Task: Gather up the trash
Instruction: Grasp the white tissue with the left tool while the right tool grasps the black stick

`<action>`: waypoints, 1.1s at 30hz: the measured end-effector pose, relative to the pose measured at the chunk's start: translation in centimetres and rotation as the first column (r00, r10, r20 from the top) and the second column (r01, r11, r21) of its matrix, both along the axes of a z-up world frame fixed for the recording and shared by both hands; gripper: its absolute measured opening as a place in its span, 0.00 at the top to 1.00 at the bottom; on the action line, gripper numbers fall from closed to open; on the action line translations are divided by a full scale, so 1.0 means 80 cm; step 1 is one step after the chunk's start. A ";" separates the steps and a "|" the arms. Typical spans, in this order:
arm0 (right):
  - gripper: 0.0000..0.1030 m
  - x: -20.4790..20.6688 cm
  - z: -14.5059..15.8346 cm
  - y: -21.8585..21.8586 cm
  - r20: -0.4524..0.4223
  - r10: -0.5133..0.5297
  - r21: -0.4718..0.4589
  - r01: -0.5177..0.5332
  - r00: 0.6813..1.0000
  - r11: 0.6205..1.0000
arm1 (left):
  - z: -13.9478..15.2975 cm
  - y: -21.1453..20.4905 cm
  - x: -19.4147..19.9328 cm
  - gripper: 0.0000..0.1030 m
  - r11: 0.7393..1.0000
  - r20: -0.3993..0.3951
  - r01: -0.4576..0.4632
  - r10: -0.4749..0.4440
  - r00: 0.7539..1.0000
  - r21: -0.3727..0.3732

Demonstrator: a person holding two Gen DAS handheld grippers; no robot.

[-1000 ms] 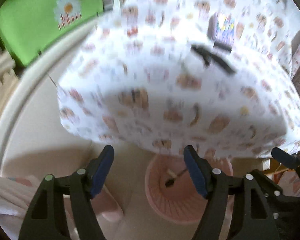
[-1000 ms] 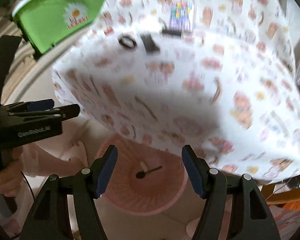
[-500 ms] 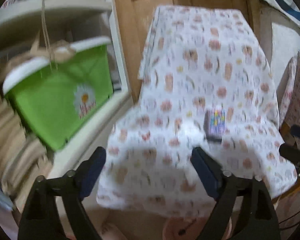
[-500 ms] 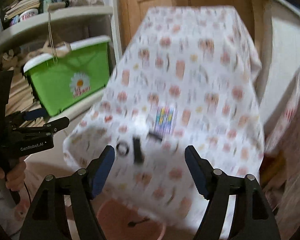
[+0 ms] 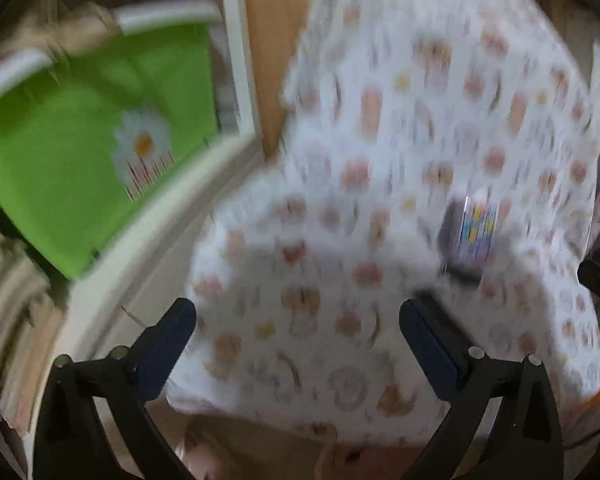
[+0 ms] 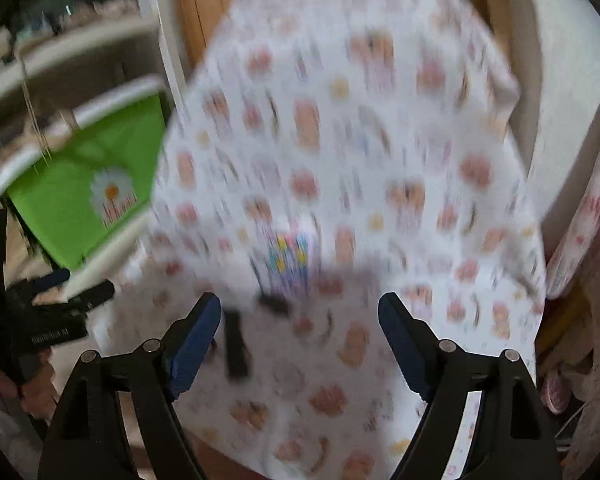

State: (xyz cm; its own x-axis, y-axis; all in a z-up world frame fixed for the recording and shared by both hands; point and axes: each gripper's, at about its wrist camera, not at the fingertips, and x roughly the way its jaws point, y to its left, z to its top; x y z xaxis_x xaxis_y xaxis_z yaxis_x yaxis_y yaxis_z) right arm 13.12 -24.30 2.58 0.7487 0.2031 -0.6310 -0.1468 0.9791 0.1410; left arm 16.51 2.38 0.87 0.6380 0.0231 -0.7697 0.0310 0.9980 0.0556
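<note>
Trash items, a colourful packet (image 6: 292,258) and dark bits (image 6: 236,344), lay on the patterned cloth (image 5: 380,200) while both empty grippers, left (image 5: 298,330) and right (image 6: 300,318), were opening.

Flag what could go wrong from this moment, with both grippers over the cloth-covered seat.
1. Both views are heavily blurred, so aiming either gripper at the small dark pieces on the patterned cloth may miss.
2. The colourful packet lies on a sloping drape and could slide if the cloth is snagged.
3. The left gripper and right gripper, jaws opening and empty, are close and might collide.
</note>
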 end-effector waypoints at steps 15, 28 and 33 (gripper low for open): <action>0.40 0.018 -0.024 -0.003 -0.071 -0.024 -0.019 0.023 0.997 1.000 | -0.047 -0.030 0.014 0.33 0.976 -0.225 0.077 -0.123 0.966 -0.203; 0.63 -0.002 -0.029 0.032 -0.050 0.023 -0.036 -0.025 0.998 0.999 | -0.080 -0.066 0.023 0.87 0.957 -0.326 0.067 -0.161 0.931 -0.281; 0.64 0.004 -0.051 0.030 -0.100 0.043 0.022 -0.041 0.994 0.999 | -0.063 -0.050 0.004 0.89 0.942 -0.246 0.084 -0.170 0.954 -0.324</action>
